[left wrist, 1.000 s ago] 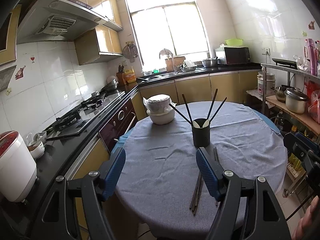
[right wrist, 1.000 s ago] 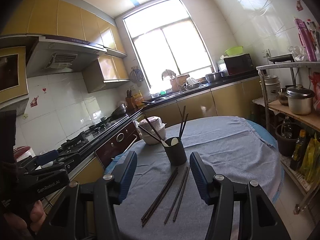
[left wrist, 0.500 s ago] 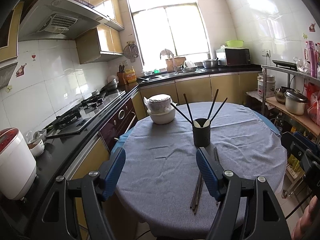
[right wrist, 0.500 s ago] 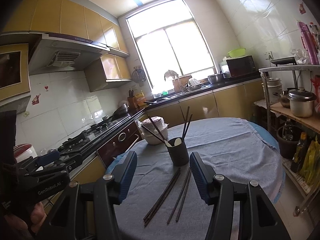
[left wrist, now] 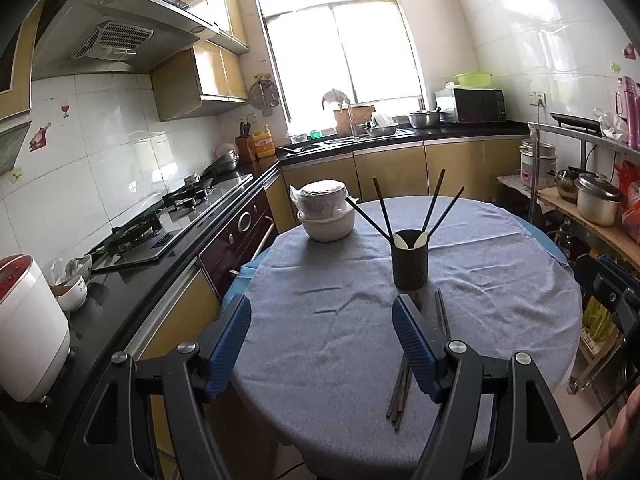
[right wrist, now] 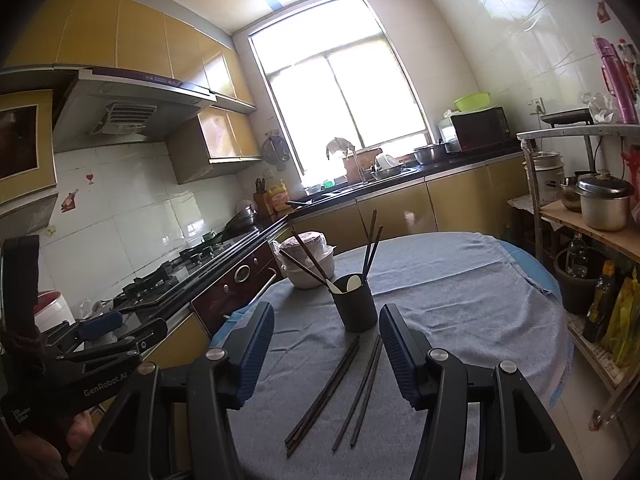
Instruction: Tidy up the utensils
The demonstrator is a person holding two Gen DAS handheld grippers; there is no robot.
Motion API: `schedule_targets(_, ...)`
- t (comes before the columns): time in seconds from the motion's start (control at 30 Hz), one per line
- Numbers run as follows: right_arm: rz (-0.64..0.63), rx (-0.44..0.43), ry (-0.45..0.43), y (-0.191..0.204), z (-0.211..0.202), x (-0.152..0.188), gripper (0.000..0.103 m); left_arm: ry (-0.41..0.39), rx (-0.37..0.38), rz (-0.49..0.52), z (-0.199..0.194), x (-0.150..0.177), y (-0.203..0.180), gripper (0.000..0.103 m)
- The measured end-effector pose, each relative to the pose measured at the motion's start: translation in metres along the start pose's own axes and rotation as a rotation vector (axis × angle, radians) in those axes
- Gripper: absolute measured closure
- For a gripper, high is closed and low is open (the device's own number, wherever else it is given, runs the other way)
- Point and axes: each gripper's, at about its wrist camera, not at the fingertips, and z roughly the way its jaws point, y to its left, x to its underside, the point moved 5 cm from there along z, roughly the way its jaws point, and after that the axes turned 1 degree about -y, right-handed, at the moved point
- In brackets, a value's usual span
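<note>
A black utensil cup (left wrist: 410, 259) stands on the round table's grey cloth (left wrist: 340, 320) and holds several dark chopsticks and two pale spoons; it also shows in the right wrist view (right wrist: 354, 303). Several loose dark chopsticks (right wrist: 340, 384) lie on the cloth in front of the cup; the left wrist view shows them (left wrist: 400, 396) partly behind the right finger. My left gripper (left wrist: 322, 312) is open and empty above the table's near edge. My right gripper (right wrist: 326, 318) is open and empty, just short of the loose chopsticks.
Stacked white bowls (left wrist: 325, 216) in a plastic bag stand behind the cup on the left. A black counter with a gas hob (left wrist: 156, 224) runs along the left. A white rice cooker (left wrist: 24, 324) is near left. A shelf with pots (left wrist: 596, 204) stands on the right.
Both grippers have tilted slightly, so the table sits a little lower in view. The cup and chopsticks have not moved. Both grippers stay open.
</note>
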Motion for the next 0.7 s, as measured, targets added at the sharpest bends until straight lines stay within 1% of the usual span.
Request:
schedule_targets(0.13, 0.006, 0.012, 0.015, -0.003, 0.008, 0.002, 0.045, 0.008, 0.012, -0.002, 0.013, -0.003, 0.000, 0.029)
schedule_targets(0.27, 0.011, 0.036, 0.046, -0.008, 0.024, 0.003, 0.045, 0.041, 0.031, -0.013, 0.031, 0.001, 0.003, 0.029)
schedule_targets(0.4, 0.042, 0.040, 0.092, -0.009, 0.049, 0.005, 0.045, 0.085, 0.042, -0.023, 0.055, 0.007, 0.009, 0.029)
schedule_targets(0.53, 0.024, 0.062, 0.139, -0.003, 0.074, 0.012, 0.045, 0.137, 0.053, -0.061, 0.086, 0.014, 0.020, 0.029)
schedule_targets(0.7, -0.004, 0.081, 0.203, 0.006, 0.107, 0.023, 0.045, 0.181, 0.051, -0.098, 0.119, 0.021, 0.035, 0.029)
